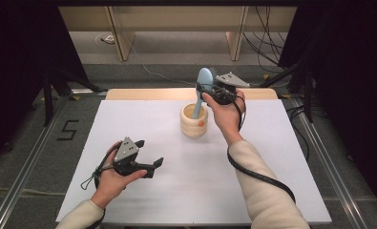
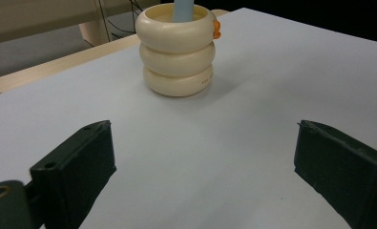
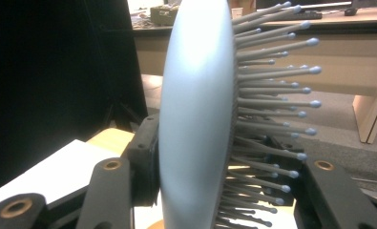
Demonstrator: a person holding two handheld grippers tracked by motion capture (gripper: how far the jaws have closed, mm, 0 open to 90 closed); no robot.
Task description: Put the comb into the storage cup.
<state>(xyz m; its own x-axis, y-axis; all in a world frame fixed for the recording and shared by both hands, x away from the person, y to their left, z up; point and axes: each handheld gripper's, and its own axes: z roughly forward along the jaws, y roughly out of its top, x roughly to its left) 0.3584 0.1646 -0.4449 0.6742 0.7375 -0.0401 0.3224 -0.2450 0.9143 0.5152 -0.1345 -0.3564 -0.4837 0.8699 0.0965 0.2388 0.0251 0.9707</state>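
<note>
Blue plastic hairbrush (image 1: 203, 88) standing nearly upright — handle down inside the cream ringed holder (image 1: 194, 121), bristled head up above the rim. Long axis close to vertical, leaning slightly toward the far side of the white table (image 1: 143, 210). Clamped at the head by the right gripper (image 1: 209, 90), jaws closed from either side: one pad against the smooth back, the other pressed in among the bristles (image 3: 272, 95), as seen along the right gripper view. Held from the right of the holder and a little above it, so the coming move — judged from this — runs along the brush's own axis, straight up to clear the rim or straight down to seat the handle. Sideways pull likely to tip the holder. Left gripper (image 1: 150, 155) well apart at the near left, resting low over the table, jaws spread wide with nothing between them, pointed toward the holder (image 2: 178, 52). Right hand plainly the nearer one.
</note>
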